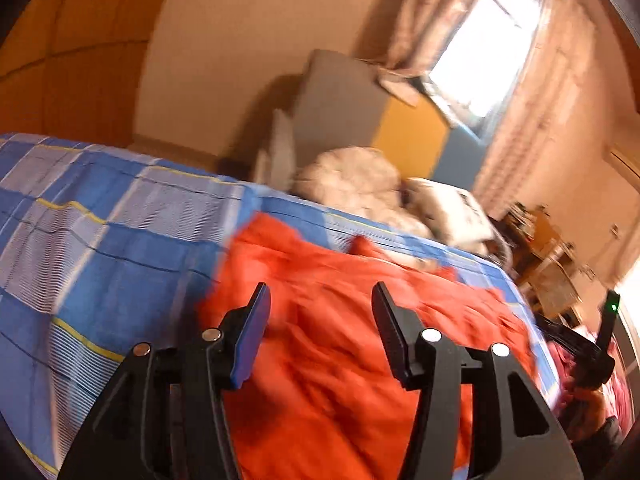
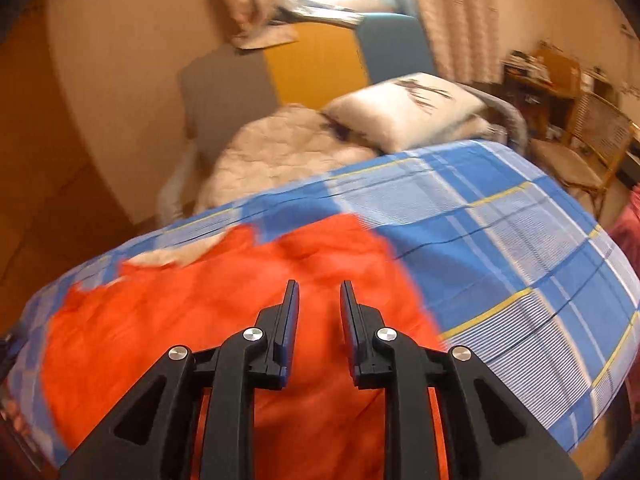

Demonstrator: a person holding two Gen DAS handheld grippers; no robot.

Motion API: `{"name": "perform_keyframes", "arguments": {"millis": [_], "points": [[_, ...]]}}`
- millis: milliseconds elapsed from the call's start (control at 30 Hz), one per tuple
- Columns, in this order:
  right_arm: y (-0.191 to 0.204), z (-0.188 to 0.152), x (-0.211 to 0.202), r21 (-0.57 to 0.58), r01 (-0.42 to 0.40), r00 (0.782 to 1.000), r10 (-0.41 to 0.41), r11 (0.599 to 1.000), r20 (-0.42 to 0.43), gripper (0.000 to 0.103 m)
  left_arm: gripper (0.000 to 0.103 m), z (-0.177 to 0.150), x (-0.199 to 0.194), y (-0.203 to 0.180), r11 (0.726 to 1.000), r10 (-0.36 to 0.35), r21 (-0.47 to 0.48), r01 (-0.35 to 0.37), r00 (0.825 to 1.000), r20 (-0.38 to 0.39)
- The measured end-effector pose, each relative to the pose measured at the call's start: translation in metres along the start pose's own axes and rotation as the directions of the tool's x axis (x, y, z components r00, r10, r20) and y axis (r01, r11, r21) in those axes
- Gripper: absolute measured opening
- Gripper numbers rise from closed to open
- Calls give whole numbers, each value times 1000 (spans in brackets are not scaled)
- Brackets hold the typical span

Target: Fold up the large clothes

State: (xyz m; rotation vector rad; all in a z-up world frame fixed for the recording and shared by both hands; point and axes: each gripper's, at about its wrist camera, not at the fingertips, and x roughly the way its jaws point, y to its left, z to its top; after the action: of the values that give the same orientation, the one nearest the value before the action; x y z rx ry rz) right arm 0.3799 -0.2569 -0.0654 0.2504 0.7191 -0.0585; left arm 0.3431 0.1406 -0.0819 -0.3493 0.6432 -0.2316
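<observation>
A large orange-red garment lies spread and rumpled on a bed with a blue checked sheet. It also shows in the right wrist view, on the same sheet. My left gripper is open and empty, held above the garment. My right gripper is open with a narrower gap, also empty above the garment. The right gripper's black body shows at the far right of the left wrist view. Both views are blurred by motion.
A beige quilt and a white pillow lie at the head of the bed. Behind them stand grey, yellow and blue panels, curtains and a bright window. A wicker chair and a cluttered wooden desk stand at the right.
</observation>
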Motion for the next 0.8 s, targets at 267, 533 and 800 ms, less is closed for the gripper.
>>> {"name": "perform_keyframes", "arguments": {"millis": [267, 533, 800], "points": [[56, -26, -11, -103, -102, 995, 100, 989, -28, 21, 52, -23, 18, -71, 986, -108, 122, 118, 990, -88], [55, -37, 41, -101, -44, 994, 33, 994, -103, 21, 44, -34, 76, -70, 995, -36, 86, 54, 979, -200], [47, -40, 85, -75, -25, 990, 15, 997, -137, 21, 19, -43, 102, -46, 999, -27, 32, 36, 970, -242]]}}
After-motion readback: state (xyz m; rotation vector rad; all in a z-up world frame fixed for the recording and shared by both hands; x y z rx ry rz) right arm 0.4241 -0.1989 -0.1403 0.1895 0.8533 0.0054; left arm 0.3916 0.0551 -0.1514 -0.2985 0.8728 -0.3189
